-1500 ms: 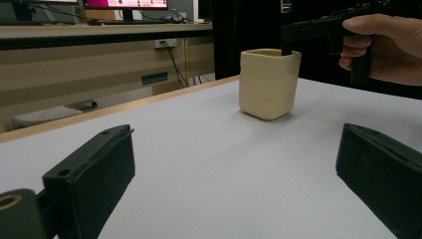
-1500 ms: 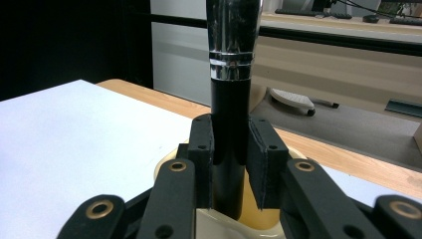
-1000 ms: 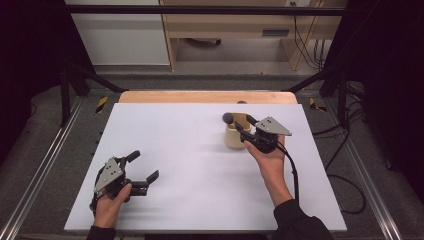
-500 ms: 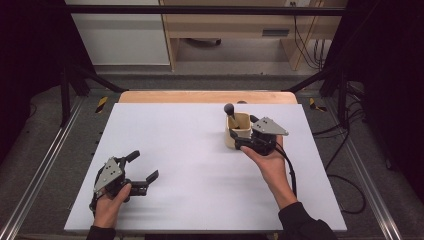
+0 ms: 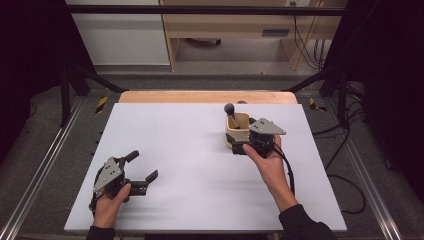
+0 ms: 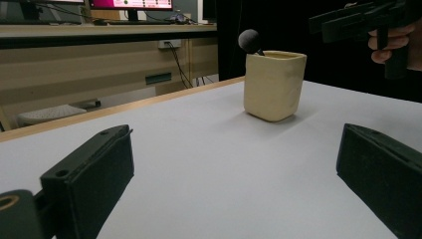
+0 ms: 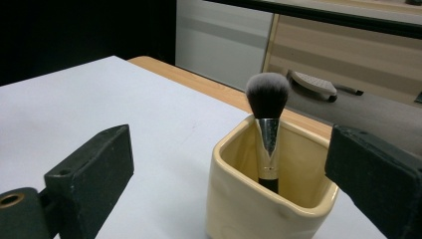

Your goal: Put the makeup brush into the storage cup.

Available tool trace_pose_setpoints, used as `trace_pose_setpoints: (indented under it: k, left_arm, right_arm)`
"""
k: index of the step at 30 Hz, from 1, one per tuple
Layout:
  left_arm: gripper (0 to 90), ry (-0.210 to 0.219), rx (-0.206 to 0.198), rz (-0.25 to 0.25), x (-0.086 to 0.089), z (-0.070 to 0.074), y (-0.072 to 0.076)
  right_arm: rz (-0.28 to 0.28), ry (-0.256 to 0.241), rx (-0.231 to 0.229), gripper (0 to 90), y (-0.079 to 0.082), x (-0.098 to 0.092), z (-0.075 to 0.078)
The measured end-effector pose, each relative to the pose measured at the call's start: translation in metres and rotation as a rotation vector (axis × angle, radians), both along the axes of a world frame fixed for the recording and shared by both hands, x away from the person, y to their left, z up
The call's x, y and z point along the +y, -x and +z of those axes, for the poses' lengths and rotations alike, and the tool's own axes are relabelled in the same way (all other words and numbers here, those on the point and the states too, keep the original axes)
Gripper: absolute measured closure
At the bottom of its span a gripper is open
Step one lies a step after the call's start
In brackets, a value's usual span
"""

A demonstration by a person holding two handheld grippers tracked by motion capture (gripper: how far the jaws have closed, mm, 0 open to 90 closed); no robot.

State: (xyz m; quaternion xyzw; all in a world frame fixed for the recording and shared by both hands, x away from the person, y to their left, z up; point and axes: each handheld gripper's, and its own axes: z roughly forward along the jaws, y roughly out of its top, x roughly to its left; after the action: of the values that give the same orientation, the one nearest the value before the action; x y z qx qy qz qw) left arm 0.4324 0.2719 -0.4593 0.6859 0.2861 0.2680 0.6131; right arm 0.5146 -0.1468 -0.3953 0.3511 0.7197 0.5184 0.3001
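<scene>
The right tool (image 5: 246, 146) sits just at the near side of the cream-yellow, square-mouthed ceramic cup (image 5: 236, 131), its two black jaws spread wide and holding nothing; in the right gripper view the cup (image 7: 271, 199) stands between those jaws with a gap on either side, which reads as a hand that has set something into the cup and opened up, or one lined up to take it. Inside the cup stands the black-handled makeup brush with a silver ferrule and a rounded dark, grey-tipped head (image 7: 267, 112), handle down and bristles up, leaning slightly against the far wall so that the head (image 5: 229, 108) clears the rim; that posture keeps the bristles off the white surface (image 5: 200, 165) and the brush steady. The cup itself stands upright on the far right part of the surface, near the wooden far edge (image 5: 165, 96). Its glaze is smooth and slightly uneven, with softly rounded corners and a thick rim. The left tool (image 5: 141, 171) rests well apart at the near left corner, held low in the person's left hand (image 5: 109, 206), jaws also wide and empty, apparently parked out of the way while the right side does the work; from its own view the cup (image 6: 274, 85) is seen far off across the surface.
</scene>
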Motion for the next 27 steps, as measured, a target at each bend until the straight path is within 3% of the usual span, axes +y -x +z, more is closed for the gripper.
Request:
trace_pose_setpoints:
  k: [20, 27]
  left_arm:
    - [1.3, 0.006, -0.004, 0.006, 0.001, 0.001, 0.001]
    - [1.3, 0.002, -0.003, 0.004, 0.001, 0.0, 0.001]
  right_arm:
    - [0.019, -0.035, 0.051, 3.7, 0.017, -0.014, 0.012]
    - [0.018, -0.023, 0.036, 4.9, 0.023, -0.024, 0.012]
